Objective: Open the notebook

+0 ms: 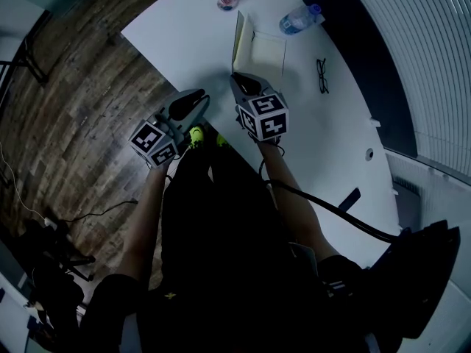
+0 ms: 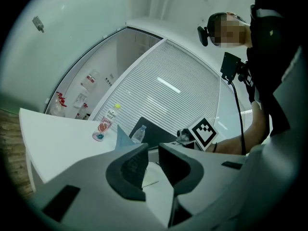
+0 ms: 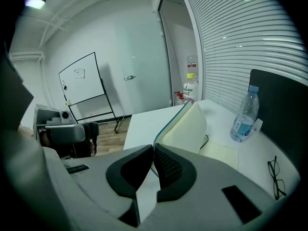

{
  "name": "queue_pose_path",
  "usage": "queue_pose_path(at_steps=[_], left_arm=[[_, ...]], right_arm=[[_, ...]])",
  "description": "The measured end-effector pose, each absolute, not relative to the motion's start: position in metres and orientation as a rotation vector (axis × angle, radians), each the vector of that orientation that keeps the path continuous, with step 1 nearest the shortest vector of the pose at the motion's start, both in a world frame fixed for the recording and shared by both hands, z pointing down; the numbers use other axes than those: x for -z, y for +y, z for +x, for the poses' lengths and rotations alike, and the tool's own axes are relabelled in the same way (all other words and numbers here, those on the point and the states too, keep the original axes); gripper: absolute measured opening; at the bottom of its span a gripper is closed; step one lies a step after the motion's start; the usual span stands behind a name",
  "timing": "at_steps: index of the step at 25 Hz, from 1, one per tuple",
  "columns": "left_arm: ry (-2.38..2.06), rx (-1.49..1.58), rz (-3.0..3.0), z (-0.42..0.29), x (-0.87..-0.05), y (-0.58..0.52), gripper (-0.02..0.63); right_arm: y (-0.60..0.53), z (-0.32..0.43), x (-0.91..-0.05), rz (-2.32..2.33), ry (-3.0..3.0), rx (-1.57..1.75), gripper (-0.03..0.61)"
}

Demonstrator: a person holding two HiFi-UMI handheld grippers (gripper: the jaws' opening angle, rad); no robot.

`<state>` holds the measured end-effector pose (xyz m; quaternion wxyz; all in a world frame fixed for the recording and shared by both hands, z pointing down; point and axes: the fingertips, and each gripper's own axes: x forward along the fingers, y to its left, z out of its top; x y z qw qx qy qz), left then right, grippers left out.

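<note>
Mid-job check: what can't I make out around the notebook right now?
- Head view: right gripper covers the near corner of the cream-paged, teal-covered notebook.
- Right gripper view: its pads hide how much cover they pinch.
- Left gripper view: pink-labelled clear bottle's print is too small.

This looks like an office meeting room. A long white table [image 1: 184, 43] stands on a wood-plank floor [image 1: 81, 101] beside a wall of slatted blinds [image 1: 419, 43], with a dark divider panel [image 3: 284, 109] along the table's far edge. A whiteboard [image 3: 82, 81] on a stand is set near a pale door [image 3: 144, 57]. On the table are a notebook [image 1: 265, 50], spectacles [image 1: 322, 76] and a water bottle [image 3: 244, 114]. One wall may be a glass partition [image 2: 103, 76], though it shows too blurred to be sure.
</note>
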<state>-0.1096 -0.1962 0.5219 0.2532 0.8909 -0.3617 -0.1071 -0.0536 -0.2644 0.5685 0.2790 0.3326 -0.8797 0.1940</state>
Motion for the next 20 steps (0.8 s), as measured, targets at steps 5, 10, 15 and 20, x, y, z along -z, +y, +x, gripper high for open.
queue_pose_path(at_steps=[5,10,15,20], left_arm=[[-1.007,0.297,2.405,-0.122,-0.525,-0.199,0.069],[-1.036,0.291,2.382,-0.137,-0.532,-0.198,0.069],[-1.062,0.294,2.362,-0.151,-0.537,-0.197,0.069],[-1.073,0.299,2.341,-0.162,-0.541,-0.197,0.069]], right_arm=[[-0.264,-0.072,-0.578,0.857,-2.362,-0.54,0.046],[-0.262,-0.088,-0.59,0.83,-2.348,-0.555,0.046],[-0.261,-0.1,-0.601,0.799,-2.334,-0.571,0.046],[-0.26,-0.114,-0.612,0.764,-2.317,-0.582,0.046]])
